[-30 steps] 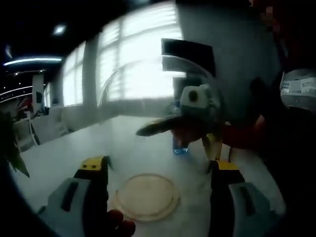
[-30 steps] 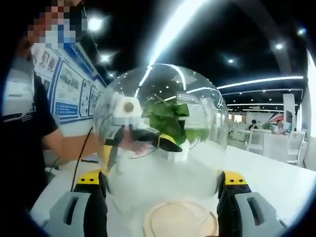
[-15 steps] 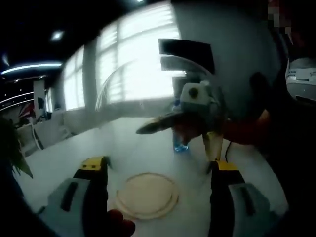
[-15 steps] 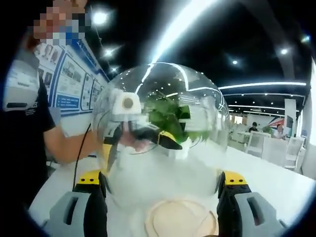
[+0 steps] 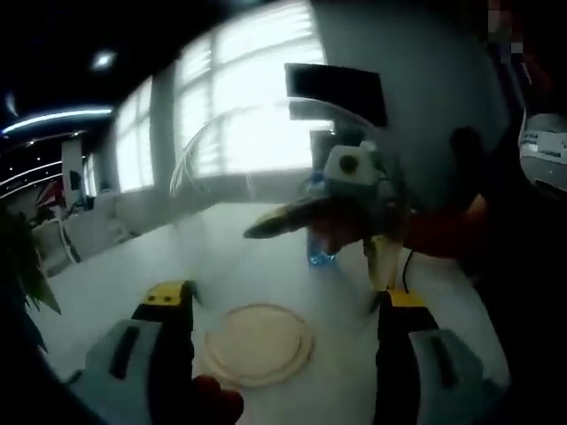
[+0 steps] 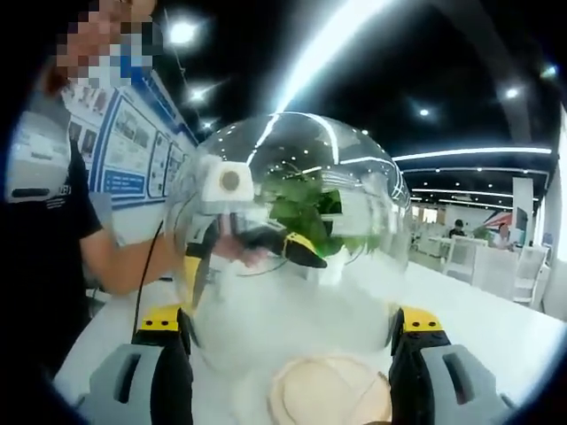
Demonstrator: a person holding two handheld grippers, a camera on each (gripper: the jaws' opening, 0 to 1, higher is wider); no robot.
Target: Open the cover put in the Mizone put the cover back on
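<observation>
Two grippers, each with jaws spread apart. The right gripper (image 6: 288, 341) has the clear dome cover (image 6: 292, 212) between its jaws, raised above one round wooden base (image 6: 330, 398) on the white surface (image 6: 496, 328). One Mizone bottle (image 5: 321, 252) stands behind the left gripper (image 5: 283, 305). Bright windows (image 5: 239, 106) and ceiling lights (image 6: 182, 34) surround.
</observation>
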